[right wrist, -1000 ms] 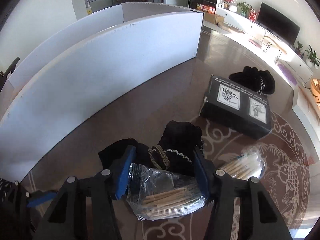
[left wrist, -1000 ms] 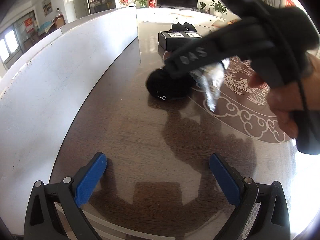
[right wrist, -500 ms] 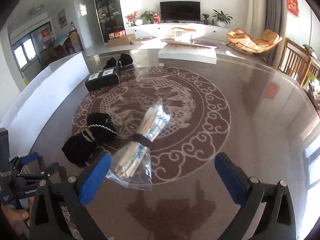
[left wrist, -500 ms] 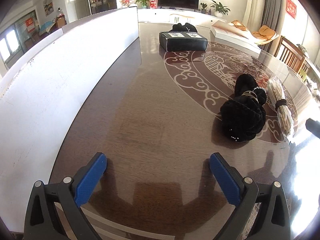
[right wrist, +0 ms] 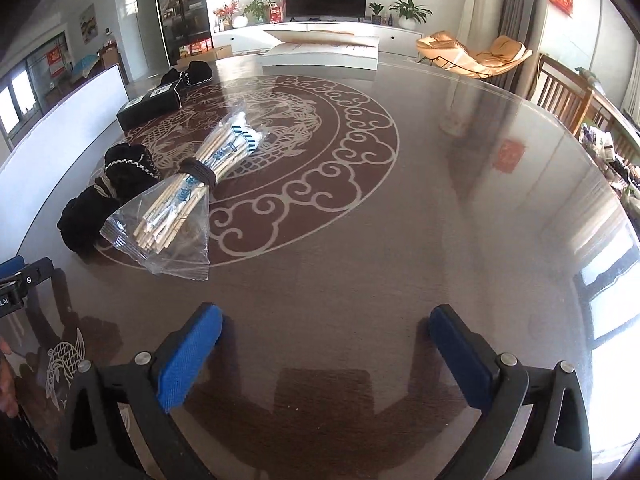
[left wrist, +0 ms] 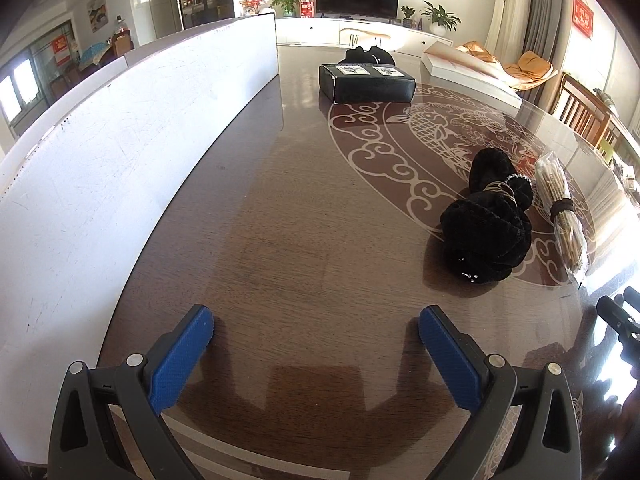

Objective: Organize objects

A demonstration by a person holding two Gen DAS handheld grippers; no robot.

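Left gripper and right gripper hover spread wide above table.

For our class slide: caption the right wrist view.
Open right gripper above the table; bagged chopsticks lie beside black cloth.

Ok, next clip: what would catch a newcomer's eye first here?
Probably the clear bag of wooden sticks, bound by a dark band, lying on the dark table over its pale dragon-and-cloud medallion. Right beside it sits a black fuzzy bundle, with a black box farther back near the white panel. Both the left gripper and right gripper are open and empty.
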